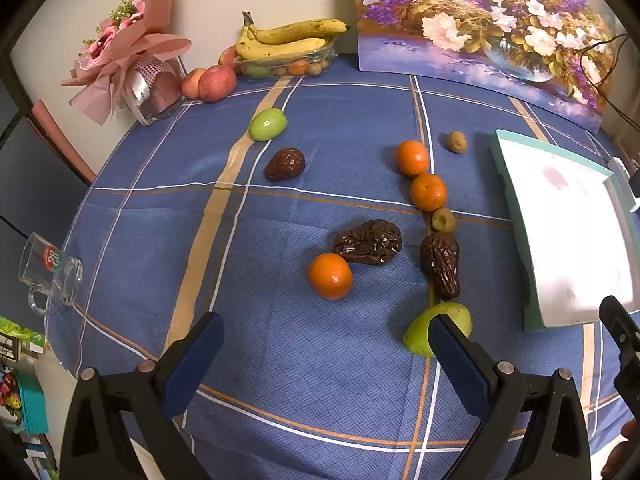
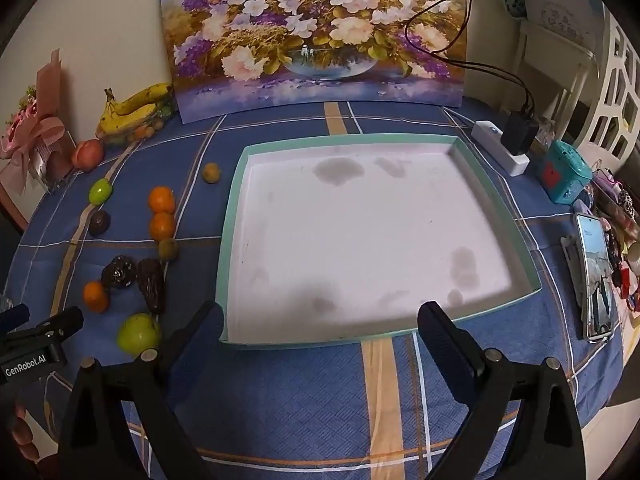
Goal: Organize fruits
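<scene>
Loose fruit lies on the blue checked tablecloth: three small oranges [image 1: 330,276], three dark wrinkled dates [image 1: 368,241], two green fruits [image 1: 267,124], and two small brownish ones [image 1: 457,141]. My left gripper [image 1: 326,334] hangs open over the cloth near the front, nothing between its fingers; its right finger [image 1: 460,356] covers part of the nearer green fruit [image 1: 418,334]. A shallow teal-rimmed tray [image 2: 231,216] with a white floor sits right of the fruit, holding nothing. My right gripper [image 2: 320,326] is open over the tray's near edge.
At the back stand a bowl with bananas [image 1: 286,38], two red apples [image 1: 216,83], a pink bouquet [image 1: 128,52] and a flower painting [image 2: 316,32]. A glass mug [image 1: 50,274] sits at the left edge. A power strip [image 2: 502,146], a teal box [image 2: 566,176] and a phone [image 2: 596,276] line the right side.
</scene>
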Motion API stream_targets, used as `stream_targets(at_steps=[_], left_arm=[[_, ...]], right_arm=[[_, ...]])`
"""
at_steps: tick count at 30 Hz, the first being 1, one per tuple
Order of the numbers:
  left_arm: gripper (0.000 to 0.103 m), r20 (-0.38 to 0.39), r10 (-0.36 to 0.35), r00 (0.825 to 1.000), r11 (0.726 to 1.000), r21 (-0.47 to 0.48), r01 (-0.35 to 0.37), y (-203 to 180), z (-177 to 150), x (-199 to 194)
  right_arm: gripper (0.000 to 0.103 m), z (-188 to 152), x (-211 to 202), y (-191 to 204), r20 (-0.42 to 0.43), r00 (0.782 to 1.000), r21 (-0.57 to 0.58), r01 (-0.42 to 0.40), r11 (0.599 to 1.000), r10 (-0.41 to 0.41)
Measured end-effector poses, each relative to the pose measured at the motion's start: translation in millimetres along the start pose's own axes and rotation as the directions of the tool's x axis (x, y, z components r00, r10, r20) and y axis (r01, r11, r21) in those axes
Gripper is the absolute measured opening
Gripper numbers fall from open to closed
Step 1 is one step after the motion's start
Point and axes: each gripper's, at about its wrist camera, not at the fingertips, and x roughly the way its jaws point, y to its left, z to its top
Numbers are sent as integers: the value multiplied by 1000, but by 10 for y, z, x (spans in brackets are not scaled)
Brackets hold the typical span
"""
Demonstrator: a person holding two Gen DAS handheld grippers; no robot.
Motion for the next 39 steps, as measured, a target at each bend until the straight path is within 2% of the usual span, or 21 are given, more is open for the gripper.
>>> stream_targets(at_steps=[39], left_arm=[[103,0,-2,1000,1000,4,2,3,2,-2]], right_arm=[[98,1,10,4,-13,1000,-3,-1,1000,1]])
